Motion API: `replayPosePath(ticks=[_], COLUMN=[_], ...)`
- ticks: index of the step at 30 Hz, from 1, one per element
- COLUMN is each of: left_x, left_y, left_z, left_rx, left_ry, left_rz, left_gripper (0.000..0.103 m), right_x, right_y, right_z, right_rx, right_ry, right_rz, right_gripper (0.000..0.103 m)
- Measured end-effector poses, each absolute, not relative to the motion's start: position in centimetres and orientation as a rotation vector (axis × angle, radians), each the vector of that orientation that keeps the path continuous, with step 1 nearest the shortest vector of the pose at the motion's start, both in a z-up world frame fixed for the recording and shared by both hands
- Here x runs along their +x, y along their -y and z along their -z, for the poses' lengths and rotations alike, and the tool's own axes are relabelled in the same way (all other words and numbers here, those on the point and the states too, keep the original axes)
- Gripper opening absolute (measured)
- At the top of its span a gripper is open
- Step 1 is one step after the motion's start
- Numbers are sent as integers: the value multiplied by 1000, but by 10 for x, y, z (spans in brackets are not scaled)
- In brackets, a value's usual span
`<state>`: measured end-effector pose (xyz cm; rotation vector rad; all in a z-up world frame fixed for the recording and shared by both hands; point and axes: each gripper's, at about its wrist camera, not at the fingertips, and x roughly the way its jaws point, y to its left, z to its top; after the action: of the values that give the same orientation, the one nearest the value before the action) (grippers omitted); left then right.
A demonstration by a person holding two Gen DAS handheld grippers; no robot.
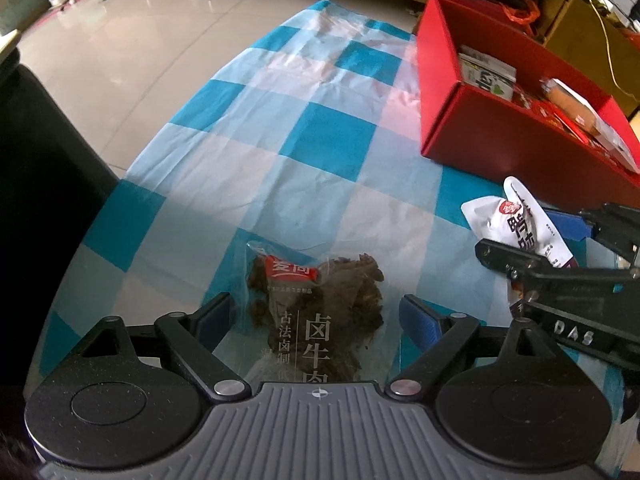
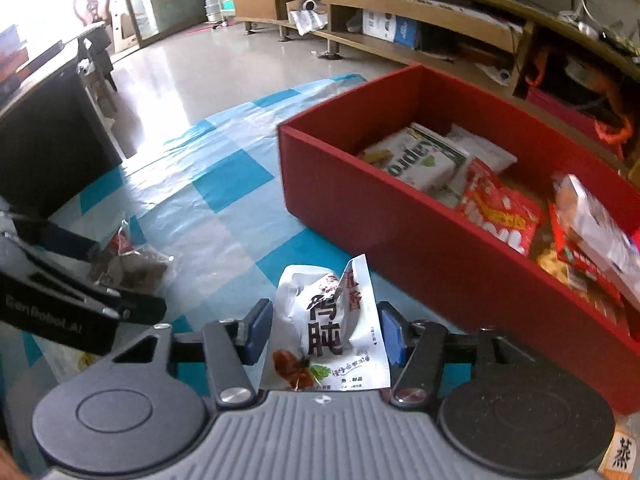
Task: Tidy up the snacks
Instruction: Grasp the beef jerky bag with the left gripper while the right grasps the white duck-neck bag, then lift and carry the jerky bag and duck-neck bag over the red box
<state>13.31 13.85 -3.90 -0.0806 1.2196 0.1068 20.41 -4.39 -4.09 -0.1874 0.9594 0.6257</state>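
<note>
The white pouch (image 2: 328, 320) should handle as a light, soft foil pack: crinkly, somewhat slick, and apt to buckle or slide if pinched at a loose corner, so a hold across its puffed middle, where the filling gives the pads something to bite, looks safest. It lies on the checked cloth (image 2: 224, 216) over the desk, just before the red box (image 2: 400, 232), and stands between the blue pads of the right hand-held gripper (image 2: 324, 330), whose jaws are drawn in narrow and appear to press its sides, crumpling the top edge. It is white with bold dark characters, a red mark near the top and a food picture low on its face. The clear beef pack (image 1: 320, 312) is another flat, floppy bag, with dark lumpy meat inside; its film looks slippery, so gripping over the meat rather than the empty seal seems wiser. It rests on the cloth between the fingers of the left hand-held gripper (image 1: 316, 320), which stands wide and clear of it on both sides. The box already holds several packets, well apart from the beef pack.
</note>
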Motion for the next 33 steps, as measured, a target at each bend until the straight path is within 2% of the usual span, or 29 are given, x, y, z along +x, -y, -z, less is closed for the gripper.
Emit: replayPosePath(ticks=[33], left_x=[119], left_y=[-39], left_z=[8], left_rx=[65], left_ry=[-1127], left_rz=[96], left_gripper=[92], right_x=[133], right_y=[152], right_z=[1], right_rx=[75], right_ry=[-953], right_rz=[-443], right_gripper=[54])
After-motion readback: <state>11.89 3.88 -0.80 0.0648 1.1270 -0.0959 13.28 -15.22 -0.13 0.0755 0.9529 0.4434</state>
